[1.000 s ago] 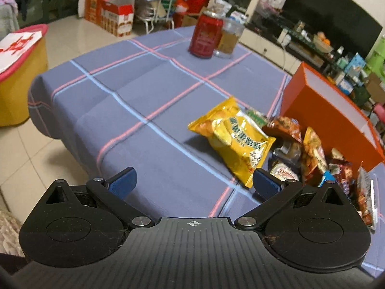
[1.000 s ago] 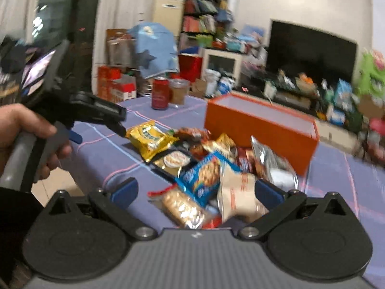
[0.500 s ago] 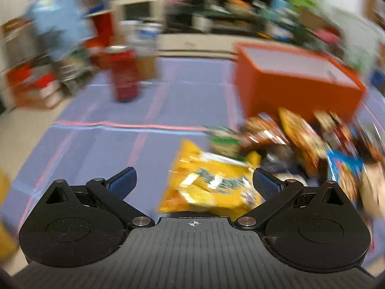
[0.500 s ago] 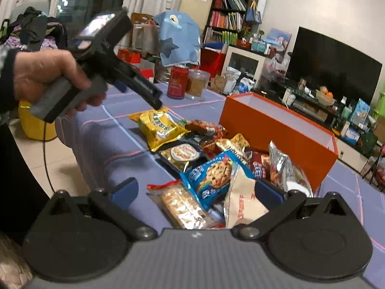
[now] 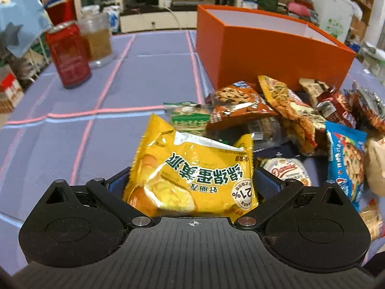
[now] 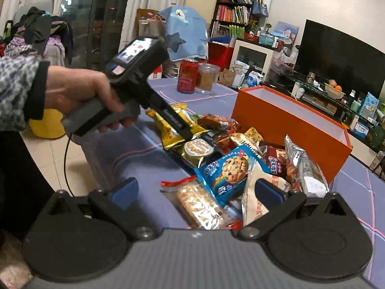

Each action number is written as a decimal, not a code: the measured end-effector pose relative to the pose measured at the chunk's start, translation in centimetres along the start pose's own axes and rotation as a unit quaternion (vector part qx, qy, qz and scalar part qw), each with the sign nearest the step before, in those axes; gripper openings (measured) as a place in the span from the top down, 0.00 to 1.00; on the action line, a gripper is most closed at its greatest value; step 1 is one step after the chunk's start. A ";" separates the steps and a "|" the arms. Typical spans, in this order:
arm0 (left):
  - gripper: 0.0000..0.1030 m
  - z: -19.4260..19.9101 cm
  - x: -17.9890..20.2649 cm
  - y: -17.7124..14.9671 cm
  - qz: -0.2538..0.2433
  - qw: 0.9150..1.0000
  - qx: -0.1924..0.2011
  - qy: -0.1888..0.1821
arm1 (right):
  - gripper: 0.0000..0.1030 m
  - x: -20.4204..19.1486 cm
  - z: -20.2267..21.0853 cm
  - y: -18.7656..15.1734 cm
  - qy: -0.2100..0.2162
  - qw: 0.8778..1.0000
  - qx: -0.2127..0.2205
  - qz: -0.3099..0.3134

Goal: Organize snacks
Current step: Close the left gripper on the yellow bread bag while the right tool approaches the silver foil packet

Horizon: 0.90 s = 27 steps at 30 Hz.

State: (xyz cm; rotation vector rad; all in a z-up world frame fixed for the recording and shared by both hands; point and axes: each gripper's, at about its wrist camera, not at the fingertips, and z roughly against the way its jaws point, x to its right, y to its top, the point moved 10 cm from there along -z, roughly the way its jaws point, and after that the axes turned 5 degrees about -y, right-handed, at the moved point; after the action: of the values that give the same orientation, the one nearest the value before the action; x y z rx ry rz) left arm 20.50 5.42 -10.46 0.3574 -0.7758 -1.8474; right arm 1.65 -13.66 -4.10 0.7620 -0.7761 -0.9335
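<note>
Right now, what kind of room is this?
Probably a living room in someone's home: a big dark TV, a bookshelf full of books, and a table with a checked cloth holding a pile of snacks.

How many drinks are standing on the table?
2. A red can stands at the far left of the table, and a clear cup of brownish drink stands just behind it, to its right. Nothing else there looks like a drink, though the snack pile may hide some.
</note>
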 end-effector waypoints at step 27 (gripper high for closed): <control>0.23 -0.5 0.1 -0.3 0.020 1.000 -0.012 0.013 | 0.01 15.5 -7.7 1.9 -0.063 0.983 -0.054 -0.164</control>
State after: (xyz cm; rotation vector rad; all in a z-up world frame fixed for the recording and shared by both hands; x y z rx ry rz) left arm 20.51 5.26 -11.06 0.3471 -0.7371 -1.8106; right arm 14.75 -25.09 -2.73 0.7537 -0.7142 -1.3207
